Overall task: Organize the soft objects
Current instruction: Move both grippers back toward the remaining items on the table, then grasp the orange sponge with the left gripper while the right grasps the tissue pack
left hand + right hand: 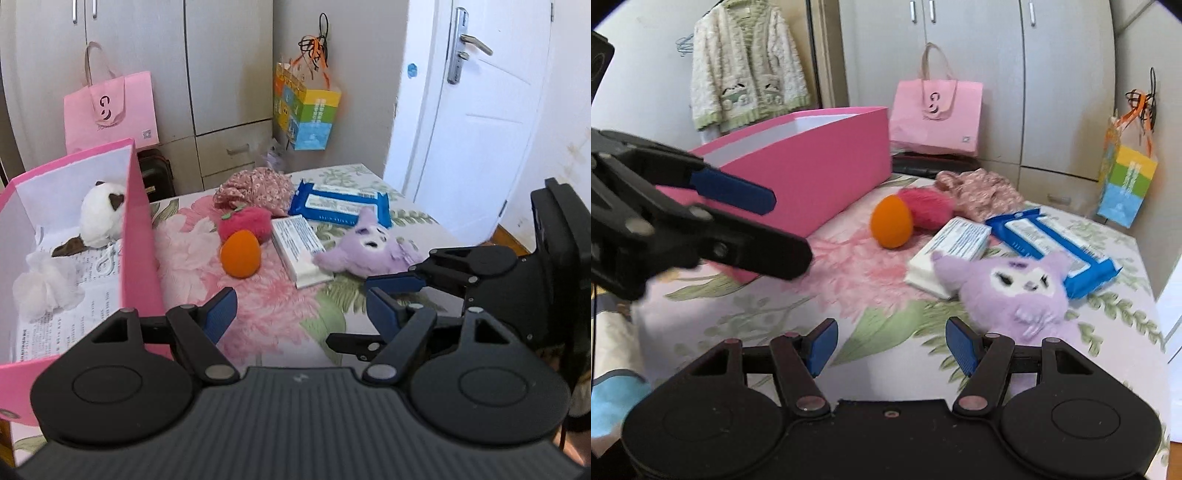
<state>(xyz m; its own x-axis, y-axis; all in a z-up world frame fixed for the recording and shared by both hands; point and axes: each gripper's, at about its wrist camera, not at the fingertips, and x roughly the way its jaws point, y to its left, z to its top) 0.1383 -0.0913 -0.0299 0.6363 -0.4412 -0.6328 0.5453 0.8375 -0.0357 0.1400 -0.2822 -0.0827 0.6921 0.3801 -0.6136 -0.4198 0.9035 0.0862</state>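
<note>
Your left gripper [301, 314] hangs nearest the lens, its blue pads spread apart with nothing between them, above the flowered bedspread [280, 314]. Your right gripper [891, 345] is likewise parted and empty, and sits just short of the purple plush [1021, 291].

That purple plush is a fuzzy lilac animal with pointed ears, a white face patch and dark lashes; it lies on its back, one ear touching the white tissue pack [951, 251] beside it. Look past it and you find the orange ball [891, 221], smooth and egg-shaped, resting against the pink strawberry plush [929, 210], which is shaggy and has a green stem in the left view. Behind those sits a crumpled floral cloth [979, 192], pink with a small print.

A blue wipes packet [1052, 243] lies flat behind the purple toy, partly under it.

To your left stands the pink box [142, 236], open on top. Inside it you can see a white-and-brown plush [101, 218] leaning near the wall and a white fluffy puff [46, 288] on a printed sheet.

Farther back, a pink paper bag [110, 110] leans on the wardrobe, a colourful gift bag [306, 110] hangs on the wall, and a knitted cardigan [748, 62] hangs at the right view's upper left.
</note>
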